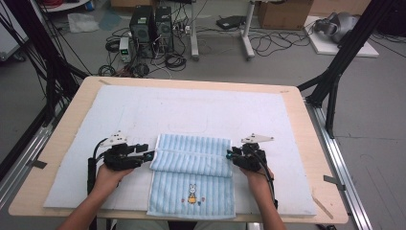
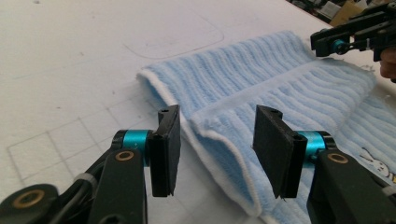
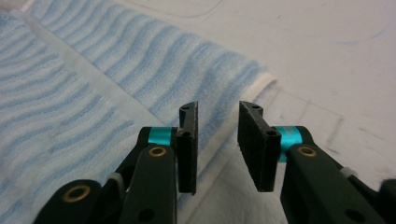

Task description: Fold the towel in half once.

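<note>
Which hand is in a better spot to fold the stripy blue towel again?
Probably left: the left gripper has its open jaws either side of the blue striped towel's folded edge. The right gripper sits by the towel's corner, jaws narrower.

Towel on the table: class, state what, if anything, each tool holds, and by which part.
Nothing is held. Both the left tool and the right tool stand open at the folded edge of the blue striped towel, pads clear of it.
</note>
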